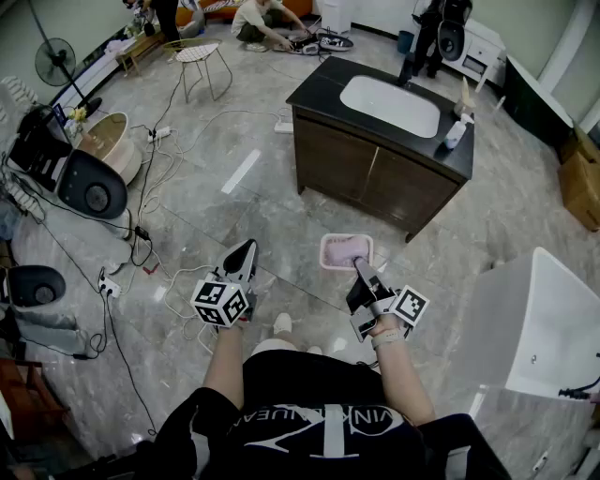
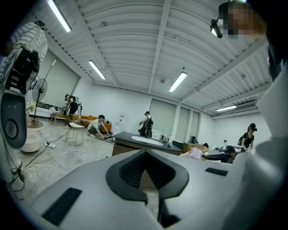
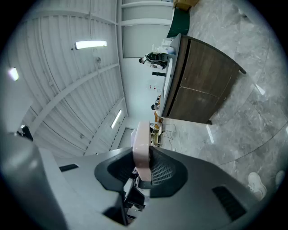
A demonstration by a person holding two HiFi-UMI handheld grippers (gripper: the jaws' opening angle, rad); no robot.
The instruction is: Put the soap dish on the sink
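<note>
My right gripper is shut on a pink soap dish, held out level over the grey floor in front of me. In the right gripper view the dish's rim stands edge-on between the two pads. The sink is a white basin set in a dark counter on a brown cabinet, a few steps ahead. My left gripper is shut and holds nothing; its jaws meet at the tips. From the left gripper view the cabinet lies ahead and the dish shows at the right.
A white bottle stands on the counter's right end. A white tub is close on my right. Cables, a fan and a wire chair are at the left. People work at the far end.
</note>
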